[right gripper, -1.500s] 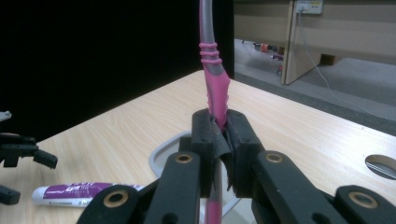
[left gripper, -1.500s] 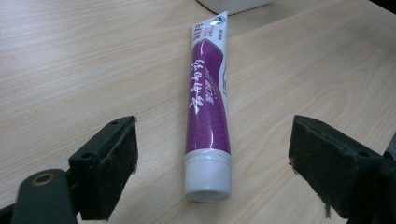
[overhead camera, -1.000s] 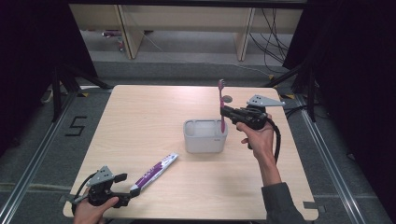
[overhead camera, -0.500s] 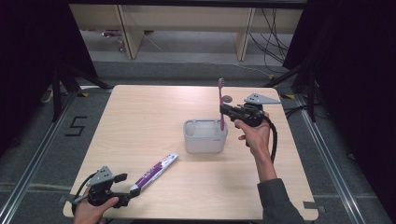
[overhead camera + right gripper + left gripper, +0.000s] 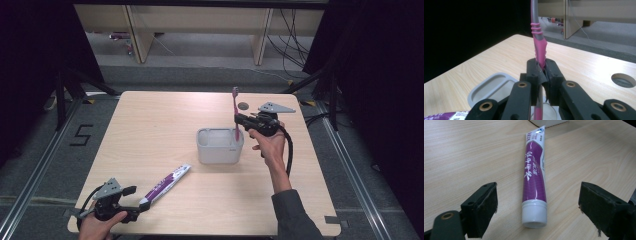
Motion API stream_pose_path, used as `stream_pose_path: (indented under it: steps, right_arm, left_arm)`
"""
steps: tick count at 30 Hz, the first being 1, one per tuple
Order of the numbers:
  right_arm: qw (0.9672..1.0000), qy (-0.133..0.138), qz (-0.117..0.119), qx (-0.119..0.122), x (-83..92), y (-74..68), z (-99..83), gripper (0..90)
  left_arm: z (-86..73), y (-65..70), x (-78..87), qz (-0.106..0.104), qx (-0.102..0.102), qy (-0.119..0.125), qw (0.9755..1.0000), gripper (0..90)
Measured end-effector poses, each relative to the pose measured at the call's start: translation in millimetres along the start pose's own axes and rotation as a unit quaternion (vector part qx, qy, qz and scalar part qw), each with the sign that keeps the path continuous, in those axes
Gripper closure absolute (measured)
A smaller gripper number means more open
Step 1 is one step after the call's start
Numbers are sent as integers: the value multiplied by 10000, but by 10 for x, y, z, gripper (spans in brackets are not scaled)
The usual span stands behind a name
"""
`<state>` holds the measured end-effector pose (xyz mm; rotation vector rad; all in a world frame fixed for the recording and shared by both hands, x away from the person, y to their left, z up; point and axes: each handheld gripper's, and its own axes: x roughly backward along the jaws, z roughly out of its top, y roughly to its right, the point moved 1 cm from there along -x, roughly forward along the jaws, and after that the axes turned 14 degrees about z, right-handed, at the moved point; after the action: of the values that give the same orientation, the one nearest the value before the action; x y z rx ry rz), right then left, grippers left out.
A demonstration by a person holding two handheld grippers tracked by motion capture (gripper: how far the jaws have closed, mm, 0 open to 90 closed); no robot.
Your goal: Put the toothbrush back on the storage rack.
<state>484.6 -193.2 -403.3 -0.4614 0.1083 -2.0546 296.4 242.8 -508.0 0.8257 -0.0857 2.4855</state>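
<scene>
**Jaws: right clenched on toothbrush, left spread at toothpaste**

The right gripper has its jaws clamped on the pink toothbrush, held upright over the grey container's right edge. The right gripper view shows the handle pinched between the pads. The left gripper rests at the tabletop's near left corner; its own view shows wide-apart jaws flanking the cap of the purple toothpaste tube, lying flat, untouched
</scene>
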Motion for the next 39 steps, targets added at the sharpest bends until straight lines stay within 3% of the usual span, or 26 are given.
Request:
stream_pose_path:
  steps: [2,4,5,8,9,11,15,16,20,23,30,31,39]
  right_arm:
    - [10000,33,-28,-81,-6,17,-33,833]
    - [10000,-4,-82,4,-1,39,-43,833]
    - [9999,14,-22,-148,-13,58,-81,833]
    - [9999,3,-93,-45,-14,86,-104,833]
    - [9998,5,-77,-197,-28,80,-128,833]
    - [9997,-28,-41,-231,-39,87,-142,833]
    - [9999,-38,-111,-82,-50,106,-158,833]
    - [9997,-51,-53,-226,-68,97,-175,833]
    - [9997,-95,-136,-170,-81,116,-199,832]
    - [9996,-89,-48,-270,-98,120,-220,832]
    - [9997,-103,-144,-151,-96,160,-252,832]
    - [9992,-121,-83,-364,-97,142,-260,831]
    - [9994,-173,-89,-279,-115,150,-268,830]
  left_arm:
    - [-1,1,-1,6,-1,-5,10000,152]
    - [0,3,0,12,-1,-22,10000,152]
    - [2,4,-1,1,-18,-30,10000,152]
    - [1,5,-1,-3,-14,-30,10000,152]
    - [-1,4,-4,-3,-4,-10,10000,152]
    - [-1,5,-4,-4,-3,-13,10000,152]
    - [-5,5,-8,-18,-13,18,10000,152]
    - [-6,7,-7,-7,-5,30,10000,152]
    - [-5,13,-9,15,16,29,10000,152]
    - [-7,11,-9,6,-1,35,10000,152]
    - [-2,6,-4,1,-2,-18,10000,152]
    - [-4,10,-7,7,-1,18,10000,152]
    - [-4,7,-7,-12,-10,13,10000,152]
